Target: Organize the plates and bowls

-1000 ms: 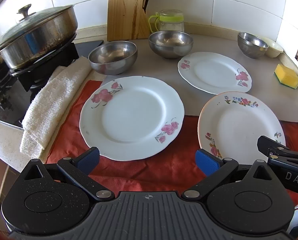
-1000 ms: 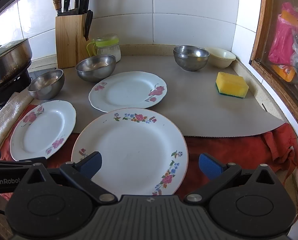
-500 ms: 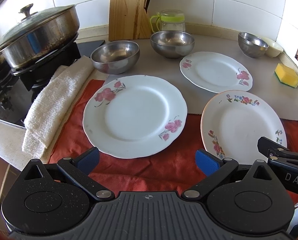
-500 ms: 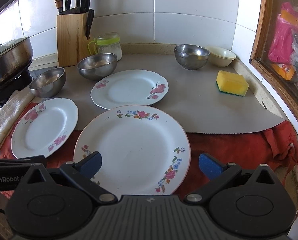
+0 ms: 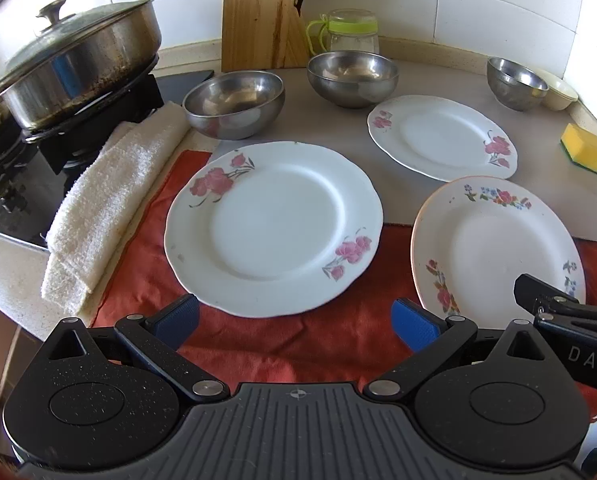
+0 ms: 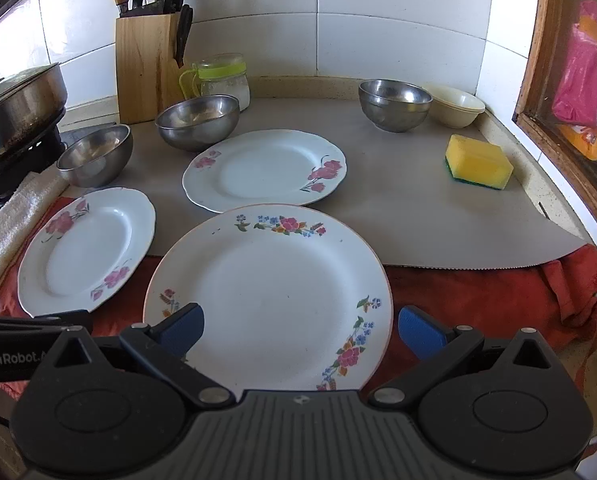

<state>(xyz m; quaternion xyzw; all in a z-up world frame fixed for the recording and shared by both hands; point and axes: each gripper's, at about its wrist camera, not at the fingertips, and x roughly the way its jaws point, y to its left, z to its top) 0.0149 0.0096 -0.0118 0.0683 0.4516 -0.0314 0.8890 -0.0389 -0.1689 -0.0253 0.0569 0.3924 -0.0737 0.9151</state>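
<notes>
Three flowered white plates lie flat on the counter. A pink-rose plate [image 5: 274, 226] [image 6: 86, 250] lies on the red cloth in front of my open, empty left gripper [image 5: 294, 322]. A multicolour-flower plate [image 6: 268, 296] [image 5: 496, 254] lies just ahead of my open, empty right gripper [image 6: 300, 326]. A second pink-rose plate [image 6: 264, 170] [image 5: 442, 138] lies further back. Three steel bowls [image 5: 234, 104] [image 5: 352, 78] [image 5: 516, 82] and a cream bowl [image 6: 454, 104] stand behind the plates.
A lidded pan [image 5: 78, 68] sits on the stove at left, beside a rolled white towel [image 5: 114, 196]. A knife block [image 6: 148, 60] and a jar [image 6: 222, 78] stand at the back wall. A yellow sponge [image 6: 478, 162] lies at right near a wooden frame [image 6: 538, 80].
Both grippers have moved slightly forward and nearer the plates. Nothing was grasped and no dish has moved.
</notes>
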